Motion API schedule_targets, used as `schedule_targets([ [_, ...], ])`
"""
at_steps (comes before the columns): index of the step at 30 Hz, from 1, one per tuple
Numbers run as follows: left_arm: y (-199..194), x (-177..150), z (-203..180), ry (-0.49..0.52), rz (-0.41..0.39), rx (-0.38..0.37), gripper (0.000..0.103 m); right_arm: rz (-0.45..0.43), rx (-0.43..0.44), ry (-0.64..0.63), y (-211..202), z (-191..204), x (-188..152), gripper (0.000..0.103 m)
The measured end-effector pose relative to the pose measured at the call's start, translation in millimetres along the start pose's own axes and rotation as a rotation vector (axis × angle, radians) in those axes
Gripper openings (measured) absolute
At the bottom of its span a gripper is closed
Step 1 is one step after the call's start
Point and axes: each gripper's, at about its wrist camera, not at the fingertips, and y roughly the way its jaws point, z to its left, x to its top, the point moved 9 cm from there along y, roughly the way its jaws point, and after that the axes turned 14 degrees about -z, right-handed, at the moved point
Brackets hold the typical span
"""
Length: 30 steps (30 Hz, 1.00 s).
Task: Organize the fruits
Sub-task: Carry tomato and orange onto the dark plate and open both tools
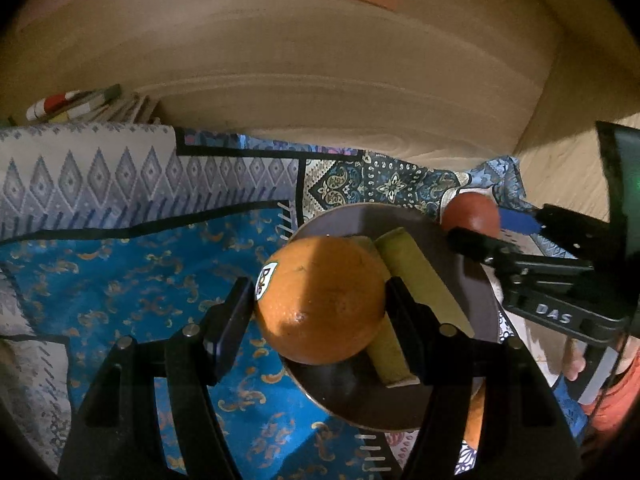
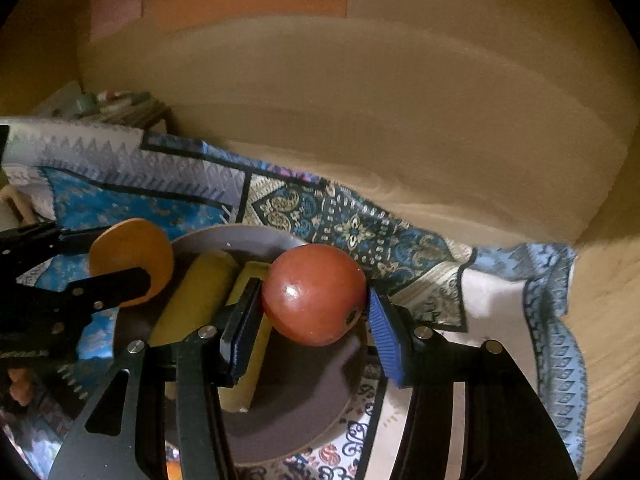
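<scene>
Black left gripper (image 1: 320,300) is clamping the round sticker-bearing orange (image 1: 320,298) over the near-left rim of the dark brown round plate (image 1: 344,216), while the right gripper (image 2: 312,304) is gripping the glossy red apple (image 2: 314,294) over its far-right side, 2 yellow-green bananas (image 1: 416,280) lying lengthwise between them.

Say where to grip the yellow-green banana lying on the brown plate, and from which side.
Grip the banana across its narrow width near mid-length, coming from above with the jaws set crosswise to its long axis. It lies flat on the plate, so its sides are exposed. Both grippers are full, though: the left gripper holds the orange, the right gripper the red fruit.
</scene>
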Motion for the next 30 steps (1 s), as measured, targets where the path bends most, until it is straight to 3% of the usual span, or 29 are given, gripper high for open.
schedule_targets([
  [7,5.5,-5.6,2.9,0.0,0.015,0.012,0.067,0.08,0.008,0.01,22.5,-0.4,-15.3,0.048],
  [16,4.5,-6.1,3.6,-0.009,0.035,0.02,0.068,0.112,0.018,0.022,25.7,-2.5,-16.6,0.049],
  [19,2.1,-6.6,1.8,-0.021,0.039,0.004,0.075,0.13,0.026,0.034,25.7,-4.0,-20.2,0.049],
  [21,-2.2,-4.6,0.5,-0.04,0.029,-0.005,0.083,0.135,0.025,0.037,23.3,-5.1,-23.0,0.056],
  [23,-10.0,1.3,-0.9,-0.031,-0.005,0.005,0.087,0.105,0.017,0.036,17.5,-6.4,-20.2,0.078],
  [30,-45.5,14.3,-11.2,0.031,-0.081,0.02,0.088,0.01,0.005,0.026,-17.2,-4.8,-1.4,0.08],
])
